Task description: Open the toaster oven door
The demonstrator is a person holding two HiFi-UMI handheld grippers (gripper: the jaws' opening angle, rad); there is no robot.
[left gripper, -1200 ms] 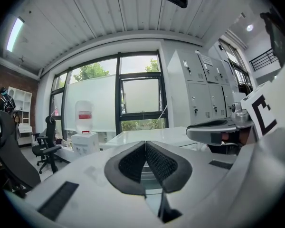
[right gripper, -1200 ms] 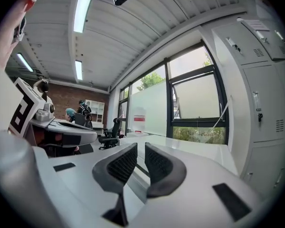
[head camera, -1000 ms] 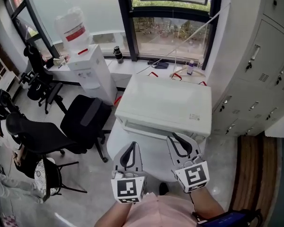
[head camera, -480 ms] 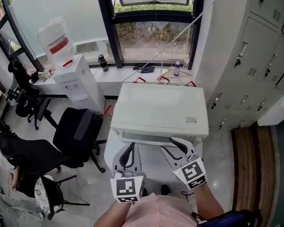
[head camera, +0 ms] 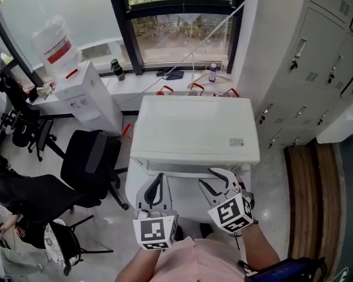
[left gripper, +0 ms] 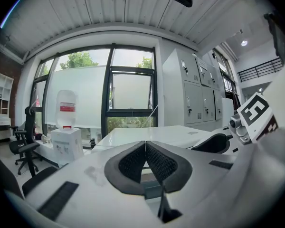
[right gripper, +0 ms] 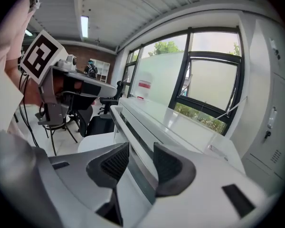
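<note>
The white toaster oven stands on a small white table below the window. Its door is closed, and the long handle bar runs across the front. My right gripper is at the oven's front edge, open, and the handle bar passes between its two dark pads in the right gripper view. Whether the pads touch the bar is unclear. My left gripper hovers just short of the oven front, left of the right one. Its pads are pressed together with nothing between them. The oven's top lies beyond them.
A water dispenser with a bottle stands at the left. Black office chairs crowd the floor beside the table. Grey lockers line the right wall. The window sill behind the oven holds a bottle and hangers.
The head view has moved in toward the oven. My right gripper has advanced and its jaws now straddle the handle at the oven front. The left gripper stays shut, slightly closer.
</note>
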